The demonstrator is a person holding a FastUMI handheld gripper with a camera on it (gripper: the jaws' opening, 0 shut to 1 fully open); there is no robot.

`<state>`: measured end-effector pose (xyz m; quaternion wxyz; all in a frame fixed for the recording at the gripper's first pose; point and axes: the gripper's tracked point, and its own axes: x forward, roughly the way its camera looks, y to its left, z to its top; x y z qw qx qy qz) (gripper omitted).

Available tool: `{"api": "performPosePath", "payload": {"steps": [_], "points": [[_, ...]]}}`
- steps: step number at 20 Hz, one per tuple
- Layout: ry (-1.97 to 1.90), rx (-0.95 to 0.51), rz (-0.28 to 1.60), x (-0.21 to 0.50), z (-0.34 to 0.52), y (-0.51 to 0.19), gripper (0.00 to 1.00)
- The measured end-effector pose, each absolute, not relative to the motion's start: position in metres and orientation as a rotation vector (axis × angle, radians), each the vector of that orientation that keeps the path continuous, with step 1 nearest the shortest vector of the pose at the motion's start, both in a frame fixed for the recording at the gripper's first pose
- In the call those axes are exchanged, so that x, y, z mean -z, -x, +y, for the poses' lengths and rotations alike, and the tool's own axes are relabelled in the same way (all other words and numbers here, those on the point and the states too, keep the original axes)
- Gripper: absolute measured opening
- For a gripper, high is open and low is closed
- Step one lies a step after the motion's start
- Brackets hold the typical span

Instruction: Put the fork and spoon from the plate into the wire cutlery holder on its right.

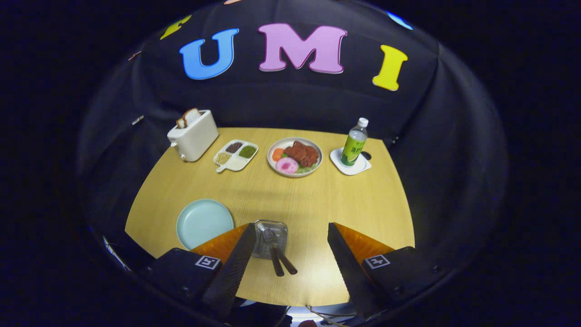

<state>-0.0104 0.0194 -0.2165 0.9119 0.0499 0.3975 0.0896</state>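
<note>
- Tongs (290,247) stand wide open above the near edge of the light wooden table (317,204), both dark ridged fingers (236,263) free and holding nothing.
- White toaster with bread slices (193,135) sits at the far left corner.
- Pale blue round plate (204,223) lies bare near the near left edge, just beyond the left finger.
- White divided tray of grains (236,155) rests right of the toaster.
- Silver wire cutlery holder (270,238) lies between the fingers, hard by the left one; the dark-handled fork and spoon (279,254) are in it, handles pointing toward the near edge.
- Round plate of meat and vegetables (295,156) sits mid far edge.
- Green drink bottle (354,141) stands on a white square coaster (350,162) toward the far right corner.
</note>
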Motion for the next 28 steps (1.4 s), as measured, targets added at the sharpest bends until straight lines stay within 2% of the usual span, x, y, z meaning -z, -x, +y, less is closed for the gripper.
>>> {"api": "performPosePath", "payload": {"steps": [5, 10, 18, 28], "points": [[-0.115, -0.118, 0.524, 0.155, -0.009, -0.009, 0.98], [-0.082, -0.141, 0.331, 0.115, -0.023, -0.011, 0.98], [-0.109, -0.226, 0.324, 0.126, -0.024, -0.010, 0.98], [-0.085, -0.212, 0.276, 0.118, -0.032, -0.022, 0.98]]}}
